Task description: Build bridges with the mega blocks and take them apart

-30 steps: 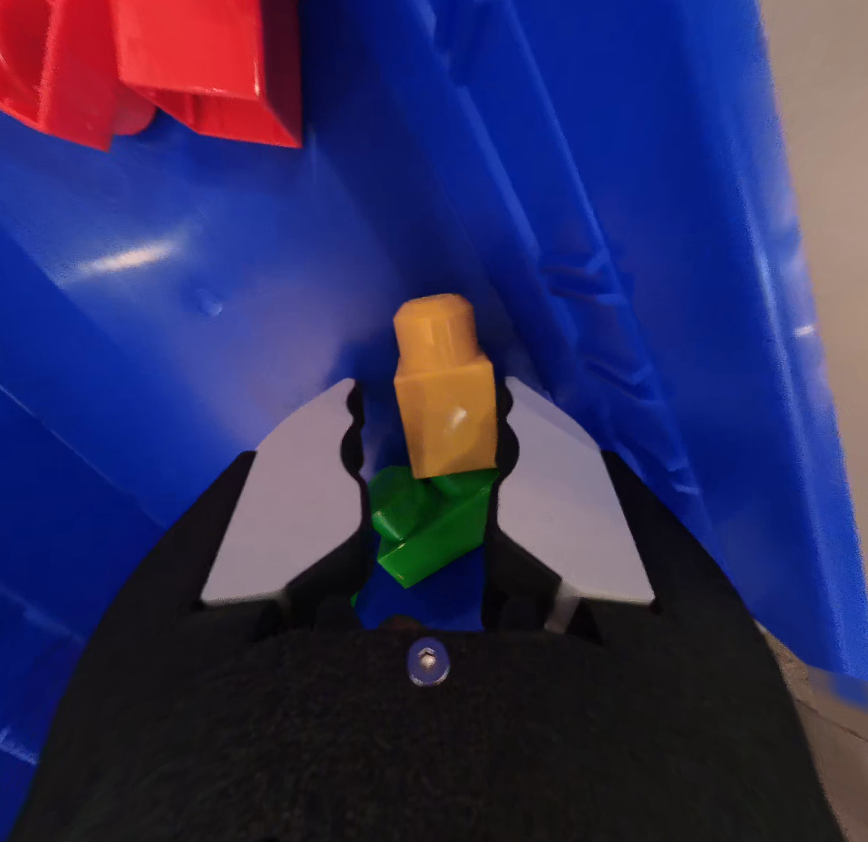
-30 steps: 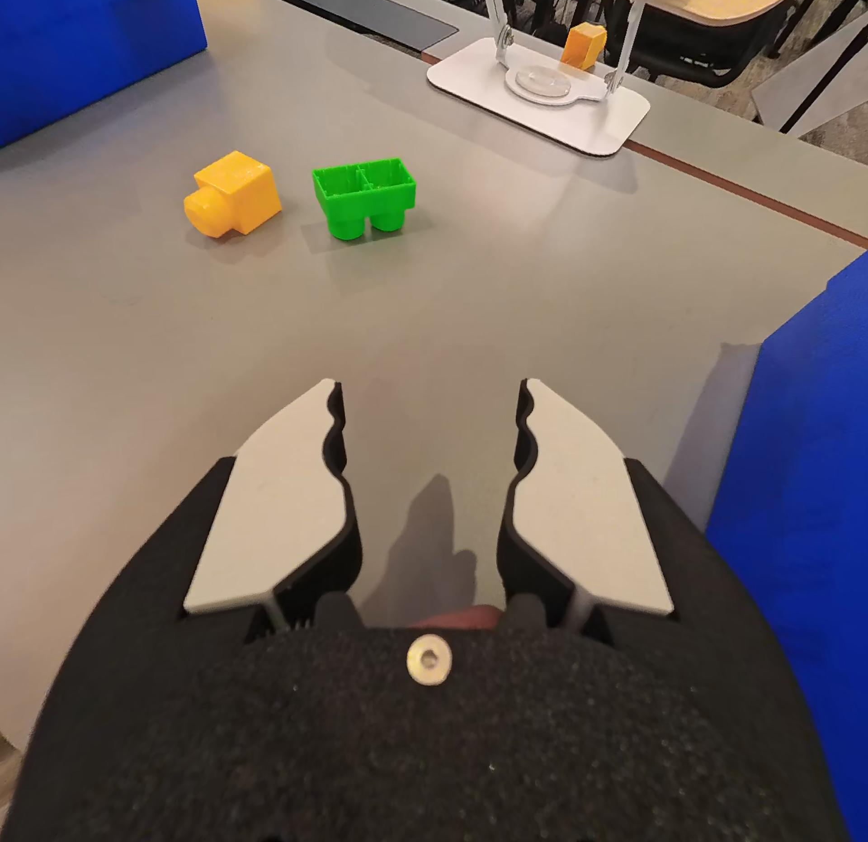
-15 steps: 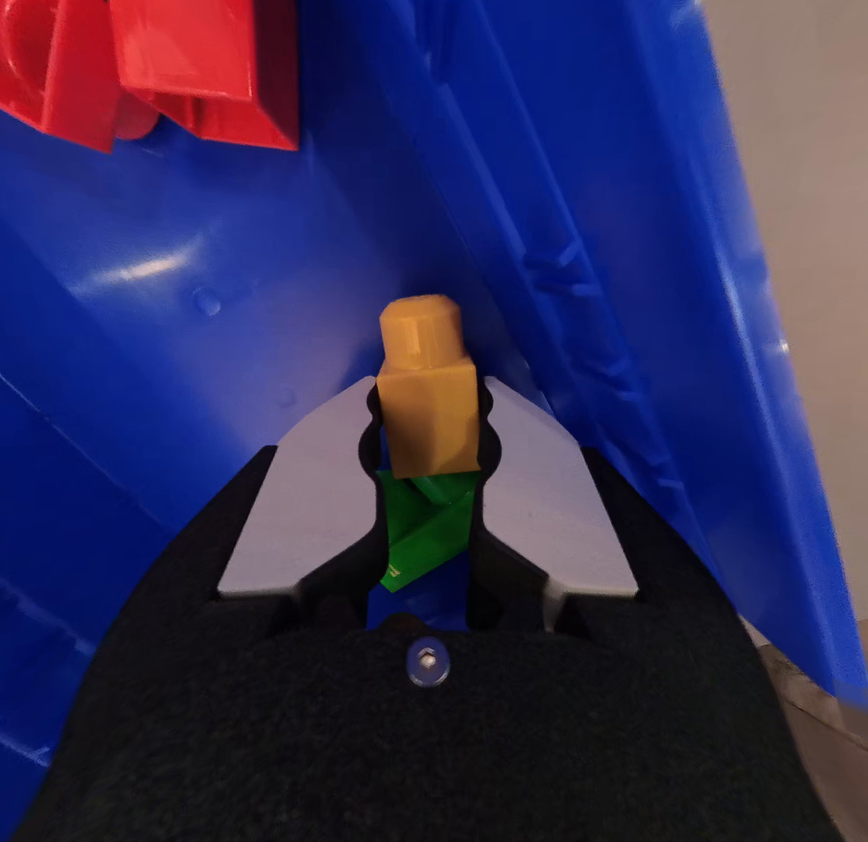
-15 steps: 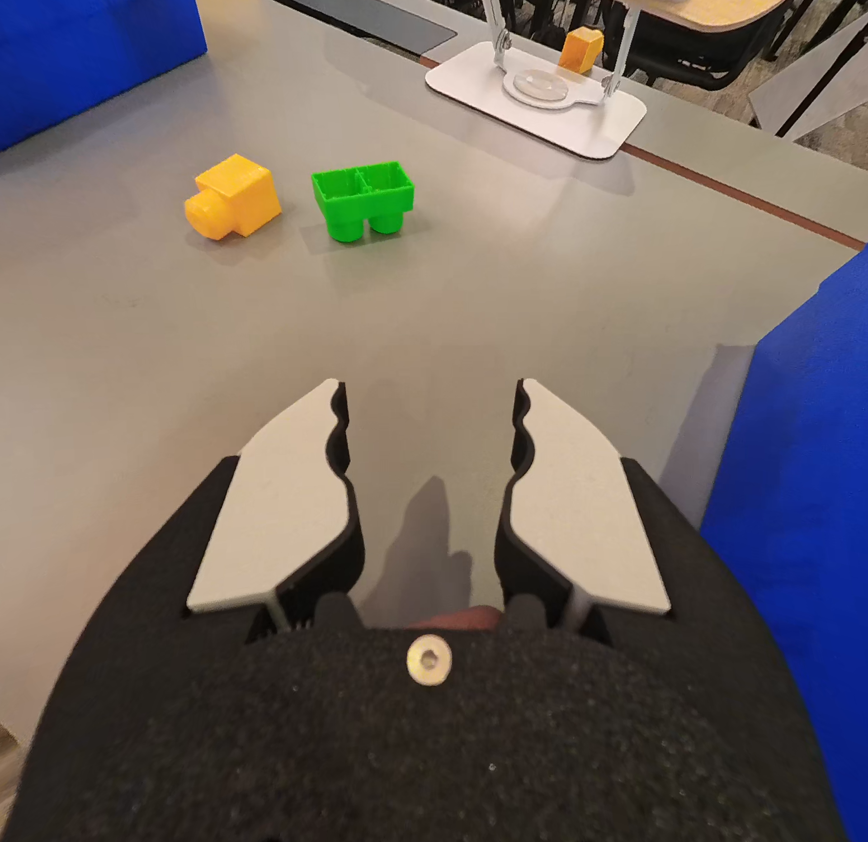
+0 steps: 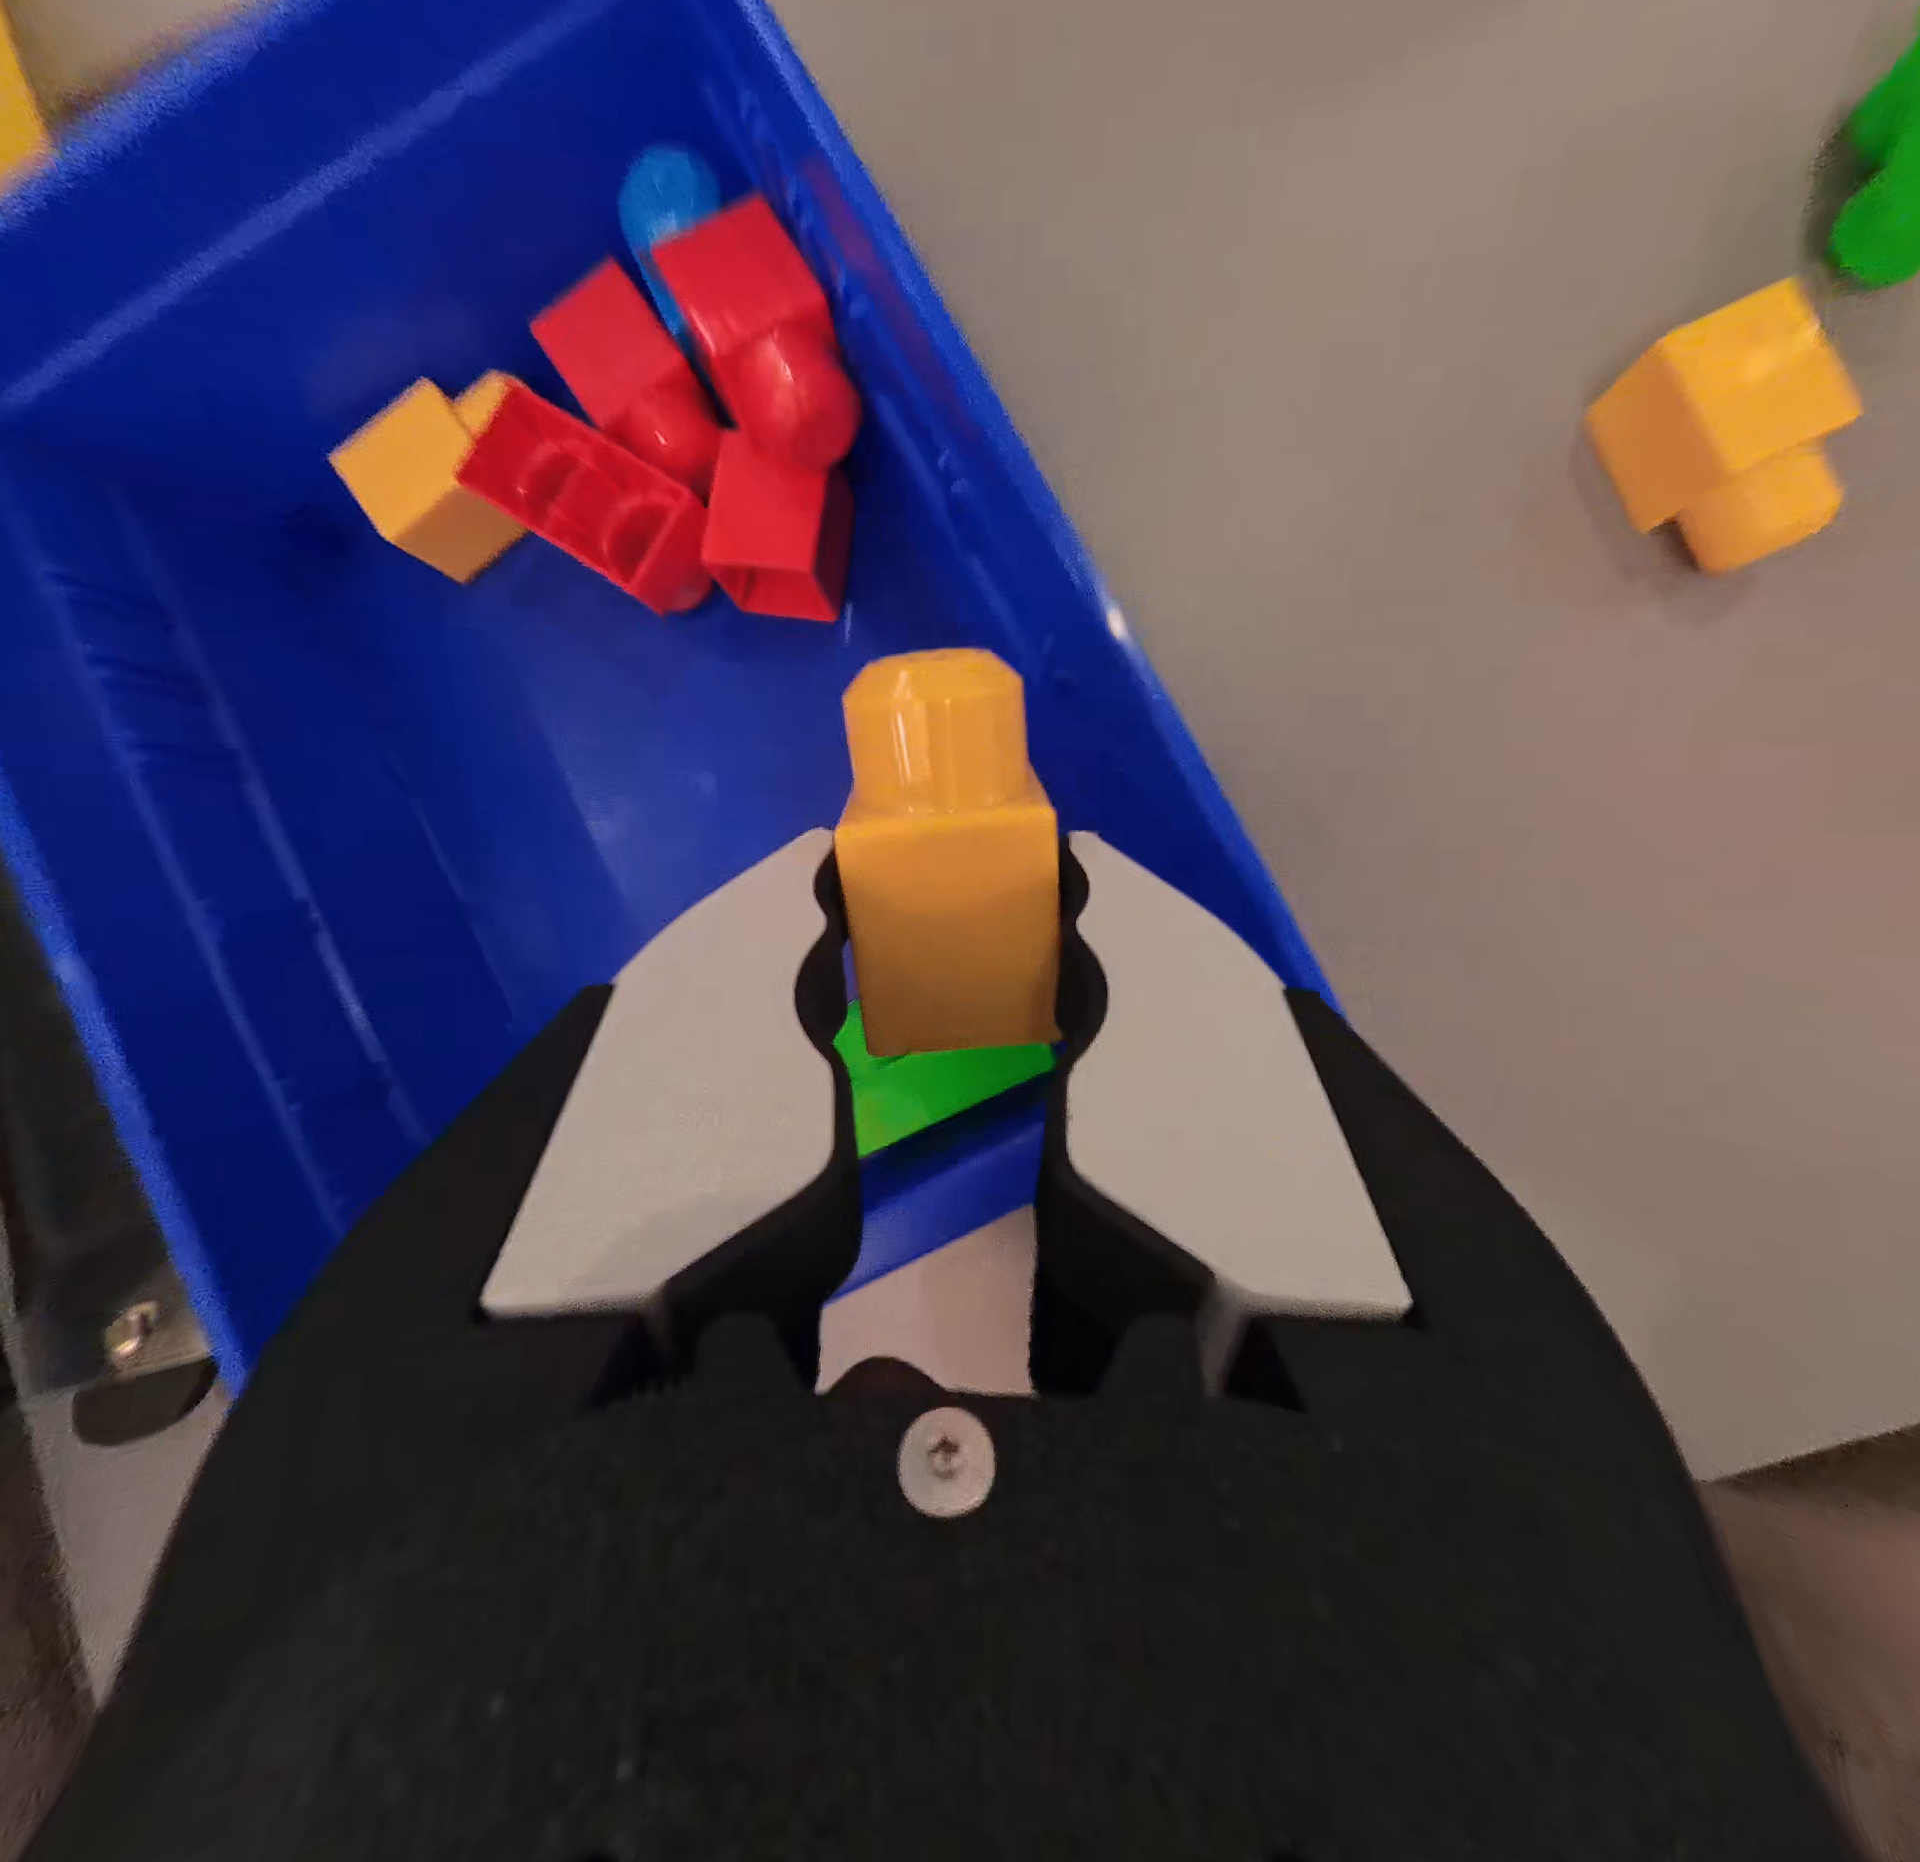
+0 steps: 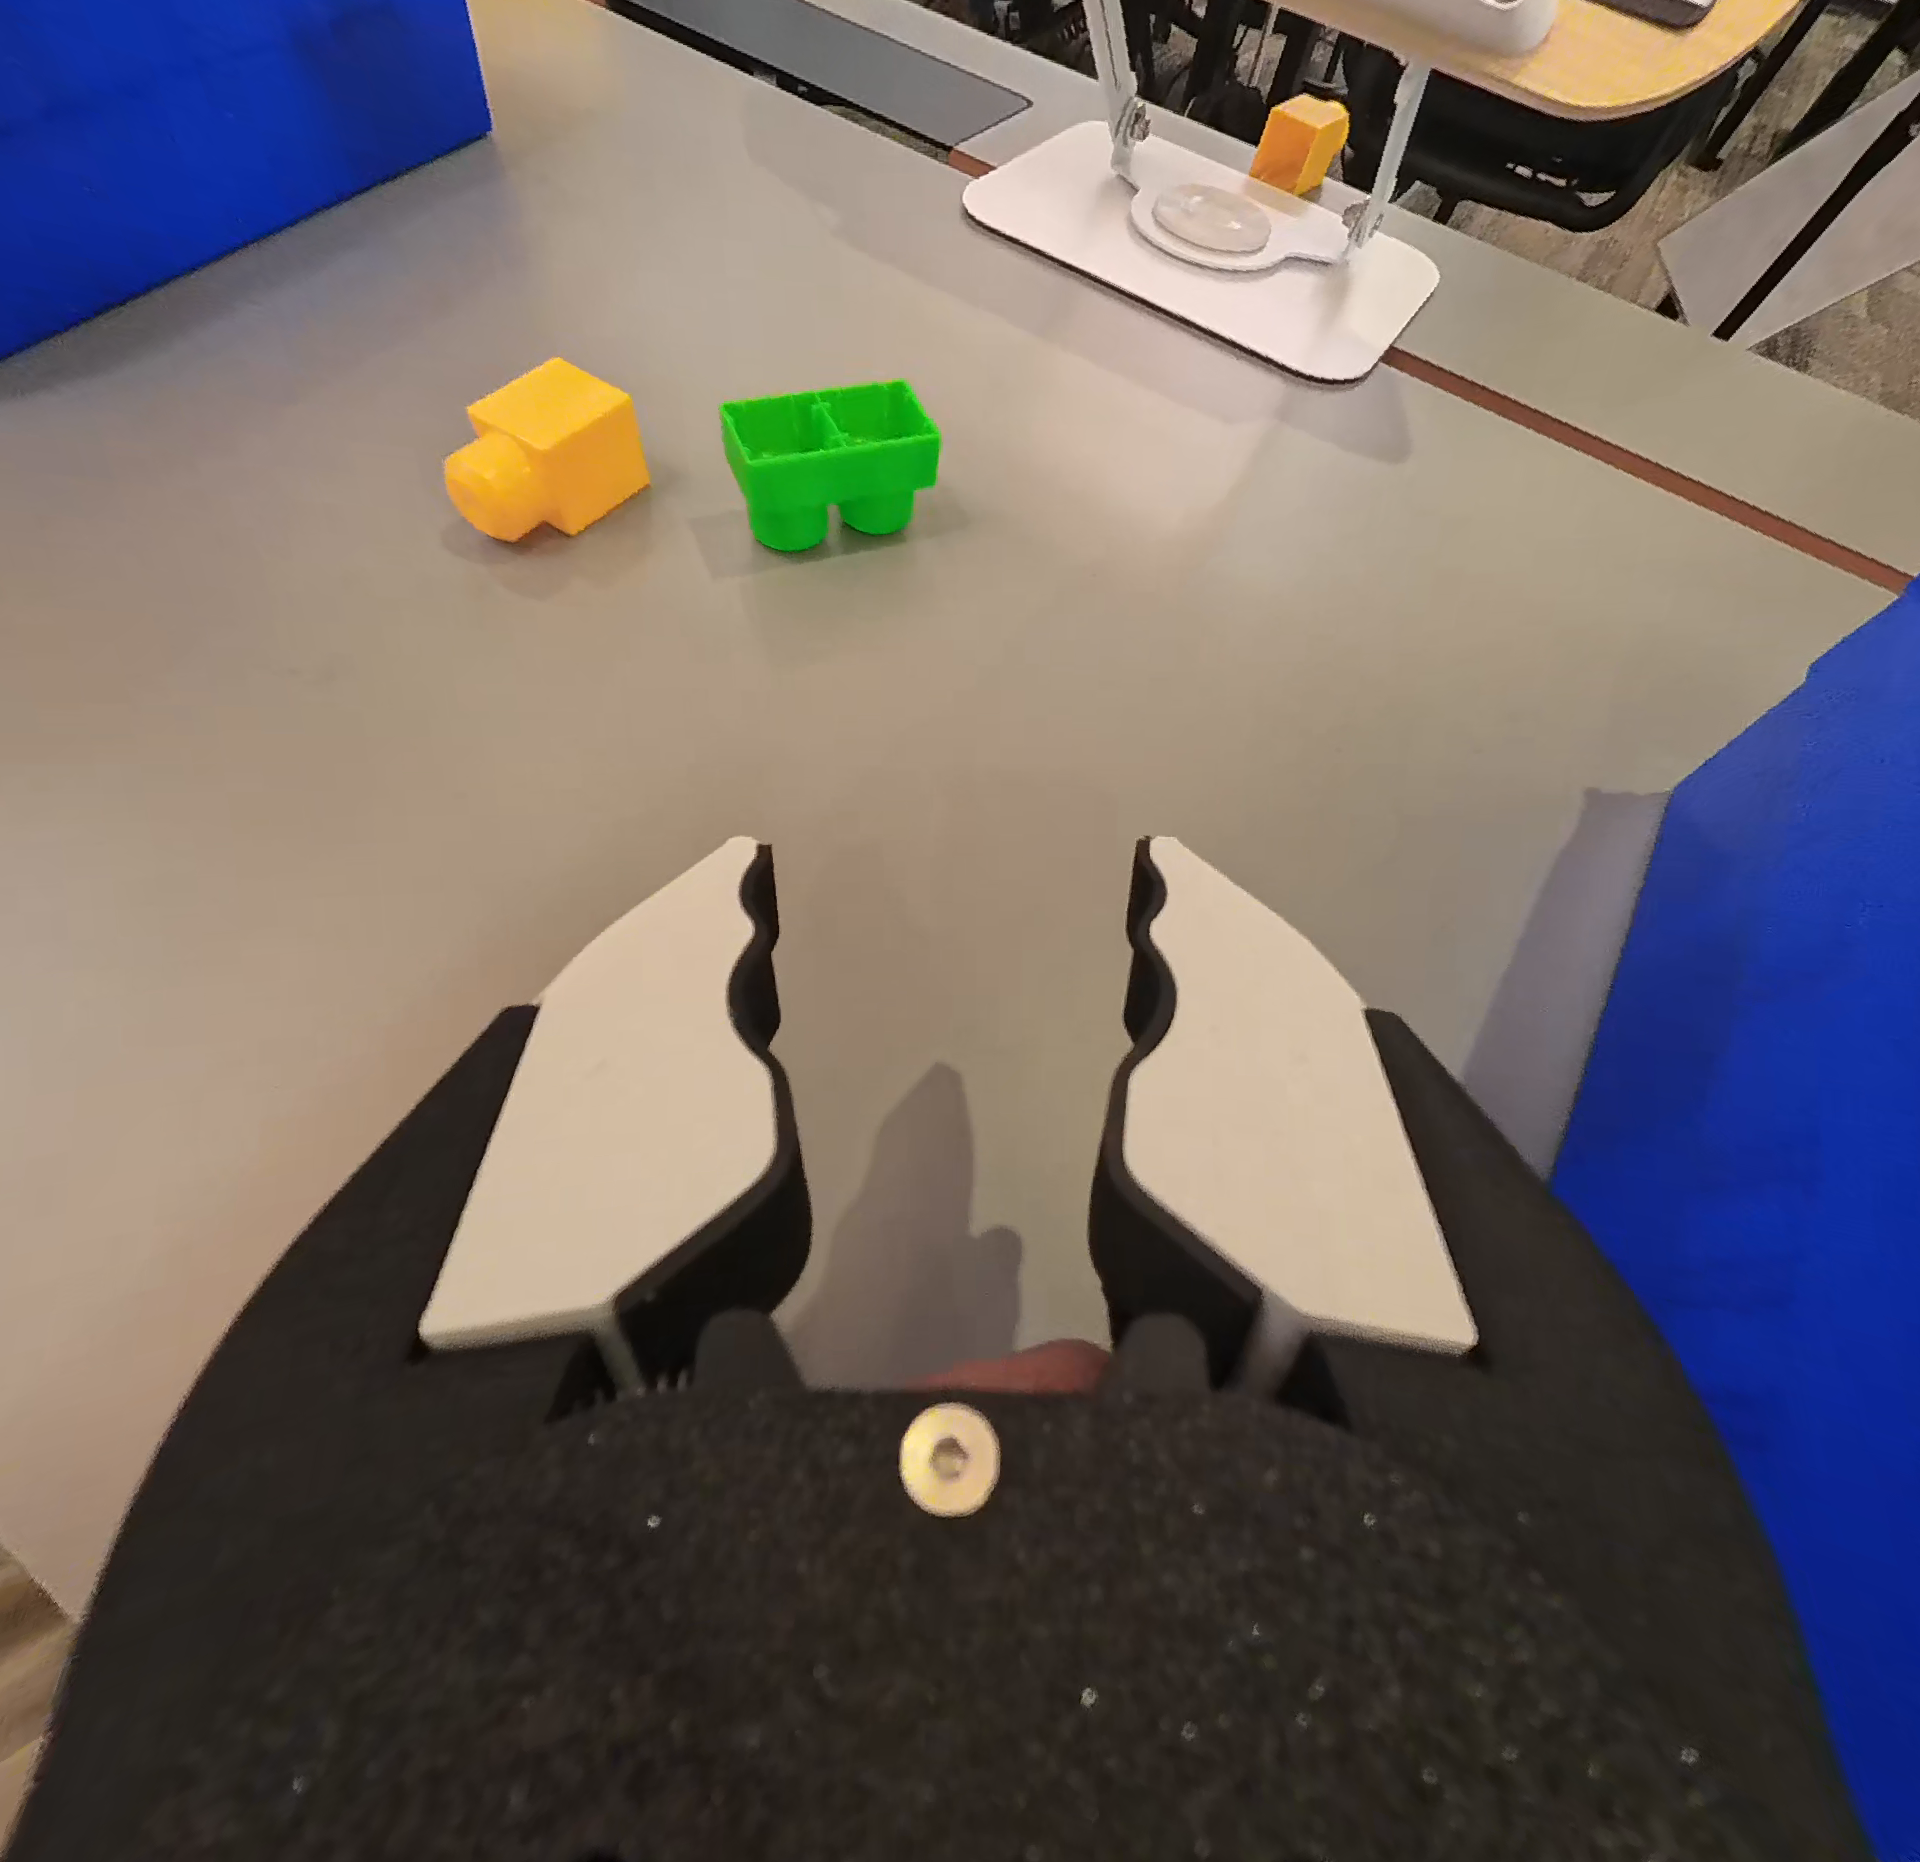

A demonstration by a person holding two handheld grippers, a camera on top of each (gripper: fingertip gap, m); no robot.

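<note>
My left gripper [image 5: 951, 867] is shut on a single-stud yellow block [image 5: 945, 877] and holds it above the blue bin [image 5: 260, 669], stud pointing away. A green block [image 5: 925, 1090] lies in the bin just below it. Several red blocks [image 5: 665, 441], a yellow block [image 5: 421, 477] and a blue one [image 5: 665, 191] lie at the bin's far end. On the grey table [image 6: 1039, 690] lie a yellow block [image 6: 551, 449] on its side and a green two-stud block [image 6: 831, 462] upside down; both also show in the left wrist view [image 5: 1730, 436], [image 5: 1881, 202]. My right gripper [image 6: 951, 856] is open and empty above the table.
A second blue bin wall [image 6: 1766, 1085] stands at my right. Another blue bin [image 6: 208, 108] is at the far left. A white stand base [image 6: 1195, 243] with a yellow block [image 6: 1299, 145] behind it sits at the table's far edge, beside a black panel [image 6: 810, 46]. About 40 cm separates my left fingertips from my right.
My left gripper closed on the yellow block and has lifted it up out of the bin's bottom; the bin's far end and the table now show. My right gripper has stayed almost still.
</note>
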